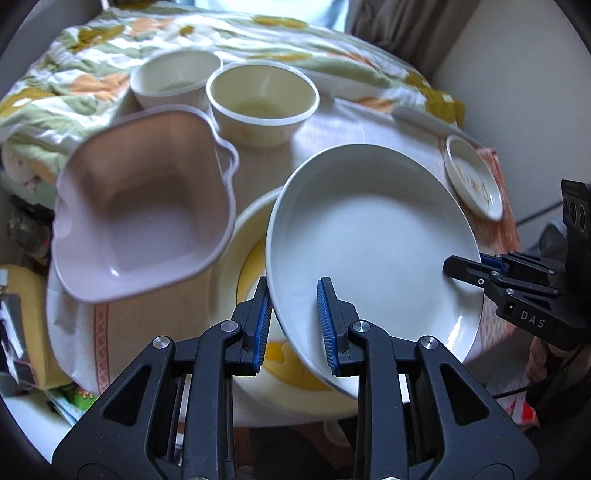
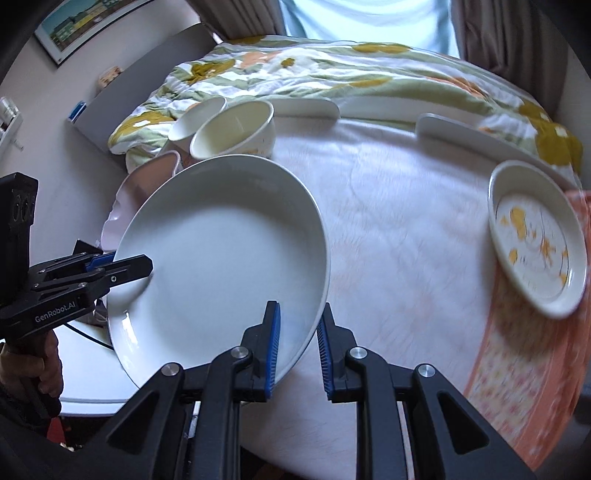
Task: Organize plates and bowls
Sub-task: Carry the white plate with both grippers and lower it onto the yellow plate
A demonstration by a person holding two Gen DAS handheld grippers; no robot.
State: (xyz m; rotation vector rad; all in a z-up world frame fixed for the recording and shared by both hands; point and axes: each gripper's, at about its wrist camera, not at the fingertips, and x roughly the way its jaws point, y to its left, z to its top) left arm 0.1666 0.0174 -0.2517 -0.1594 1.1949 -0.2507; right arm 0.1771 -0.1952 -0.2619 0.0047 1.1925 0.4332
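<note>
Above the bench (image 2: 388,229): large white plate (image 2: 221,254), tilted, clamped by left tool (image 1: 295,321) and right tool (image 2: 299,347) at opposite rims. Unsorted: pink bowl (image 1: 144,218), two cream bowls (image 1: 262,103), small patterned plate (image 2: 535,240). Stacking seems barely begun.

Soft daylight comes from the window (image 2: 369,22) at the far end, which is blown out pale. The white plate (image 1: 369,236) carries small glints near its lower rim. The pink bowl (image 1: 144,206) and the patterned saucer (image 2: 535,240) are smeared by motion blur. Fisheye bending curves everything toward dark corners.
</note>
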